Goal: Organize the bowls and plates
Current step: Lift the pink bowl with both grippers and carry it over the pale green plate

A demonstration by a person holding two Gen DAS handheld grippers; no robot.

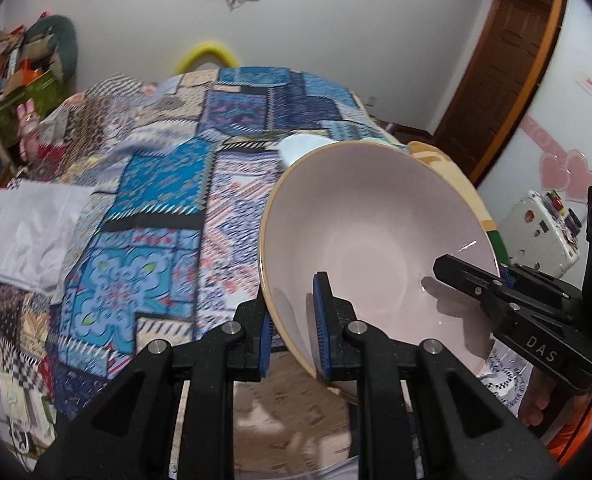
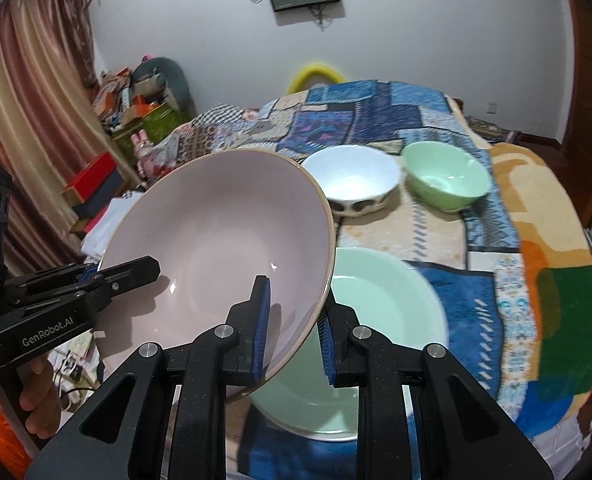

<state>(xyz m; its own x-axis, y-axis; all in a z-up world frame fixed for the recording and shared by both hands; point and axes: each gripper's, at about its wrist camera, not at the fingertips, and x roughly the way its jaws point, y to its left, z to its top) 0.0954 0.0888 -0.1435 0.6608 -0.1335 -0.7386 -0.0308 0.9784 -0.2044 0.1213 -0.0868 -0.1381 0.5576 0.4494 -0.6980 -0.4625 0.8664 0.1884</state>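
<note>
A large pink bowl [image 1: 372, 236] with a tan rim is held tilted in the air above the table. My left gripper [image 1: 293, 338] is shut on its near rim. My right gripper [image 2: 291, 336] is shut on the opposite rim of the pink bowl [image 2: 219, 240]. Each gripper shows in the other's view, the right gripper [image 1: 496, 292] and the left gripper [image 2: 95, 280]. Below the pink bowl lies a large pale green plate [image 2: 392, 308]. Behind it stand a white bowl [image 2: 352, 184] and a small green bowl [image 2: 444, 180].
The table is covered by a blue patchwork cloth [image 1: 167, 208]. White folded cloth [image 1: 27, 232] lies at its left edge. Boxes and clutter [image 2: 143, 108] stand by the far wall. A wooden door [image 1: 508, 68] is at the right.
</note>
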